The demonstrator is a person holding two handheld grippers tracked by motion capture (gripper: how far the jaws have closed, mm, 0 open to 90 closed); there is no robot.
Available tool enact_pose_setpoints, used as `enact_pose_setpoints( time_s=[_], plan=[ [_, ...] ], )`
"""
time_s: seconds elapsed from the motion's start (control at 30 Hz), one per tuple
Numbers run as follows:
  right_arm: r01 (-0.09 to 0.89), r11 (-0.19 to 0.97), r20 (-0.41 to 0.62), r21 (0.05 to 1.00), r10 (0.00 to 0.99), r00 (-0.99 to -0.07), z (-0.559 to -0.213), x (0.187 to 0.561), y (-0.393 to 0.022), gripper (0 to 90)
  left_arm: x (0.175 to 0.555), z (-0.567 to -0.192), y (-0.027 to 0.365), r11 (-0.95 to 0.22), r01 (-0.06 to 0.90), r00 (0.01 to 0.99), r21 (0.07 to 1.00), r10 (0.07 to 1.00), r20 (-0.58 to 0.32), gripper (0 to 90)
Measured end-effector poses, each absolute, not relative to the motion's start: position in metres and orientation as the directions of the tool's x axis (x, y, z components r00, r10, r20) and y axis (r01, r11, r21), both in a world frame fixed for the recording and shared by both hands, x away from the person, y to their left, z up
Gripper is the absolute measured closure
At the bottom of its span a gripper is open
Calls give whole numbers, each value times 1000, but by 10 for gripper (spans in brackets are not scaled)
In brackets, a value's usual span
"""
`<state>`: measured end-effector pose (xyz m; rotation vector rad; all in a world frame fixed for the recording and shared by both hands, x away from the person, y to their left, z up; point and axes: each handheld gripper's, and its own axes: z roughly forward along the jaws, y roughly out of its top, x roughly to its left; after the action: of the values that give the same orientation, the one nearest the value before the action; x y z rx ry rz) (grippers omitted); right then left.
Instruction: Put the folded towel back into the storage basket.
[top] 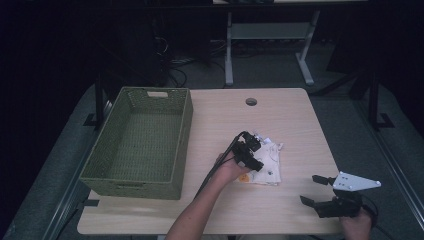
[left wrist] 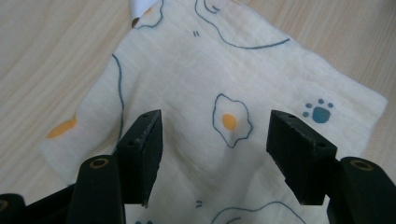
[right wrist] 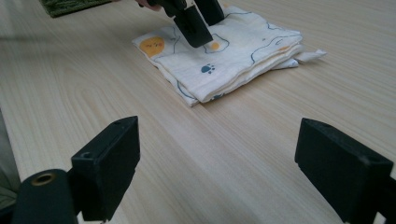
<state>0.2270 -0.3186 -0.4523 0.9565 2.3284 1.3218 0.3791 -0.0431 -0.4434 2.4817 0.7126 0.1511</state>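
The folded cream cotton cloth with fried-egg and paw prints [top: 267, 161] lies flat on the pale wooden table [top: 280, 120], right of the empty green woven basket [top: 181, 145]. The left gripper [left wrist: 215, 140] hovers spread above it, nothing pinched. The right gripper [right wrist: 217, 168] waits spread, well apart. Grasping and moving the cloth likely remain: 0 steps done.

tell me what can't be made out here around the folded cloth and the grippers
- Folded cloth, high view: its near-left part is covered by the left gripper and hand; prints too small to read.
- Left gripper view: whether the pads touch the cloth cannot be told.
- Cloth, right gripper view: layers below the top are hidden.
- Right gripper, high view: the bottom edge cuts off its hand.
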Motion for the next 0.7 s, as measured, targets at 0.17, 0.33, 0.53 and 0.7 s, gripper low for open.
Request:
enact_pose_setpoints(
  time_s=[0.17,0.33,0.53,0.7],
  plan=[
    [398,352,57,847,685,-727,-451,227,-319,135,378,-453,-49,-726,452,852,519,524,-8,361],
    [394,345,57,852,686,-725,-451,226,-319,135,377,-452,-49,-722,454,847,522,532,-1,428],
    [392,352,54,850,683,-729,-450,225,-317,136,376,-451,-43,-720,455,845,524,535,3,567],
    [392,354,53,849,682,-730,-450,225,-317,135,375,-450,-38,-713,462,839,528,544,1,654]
  ],
)
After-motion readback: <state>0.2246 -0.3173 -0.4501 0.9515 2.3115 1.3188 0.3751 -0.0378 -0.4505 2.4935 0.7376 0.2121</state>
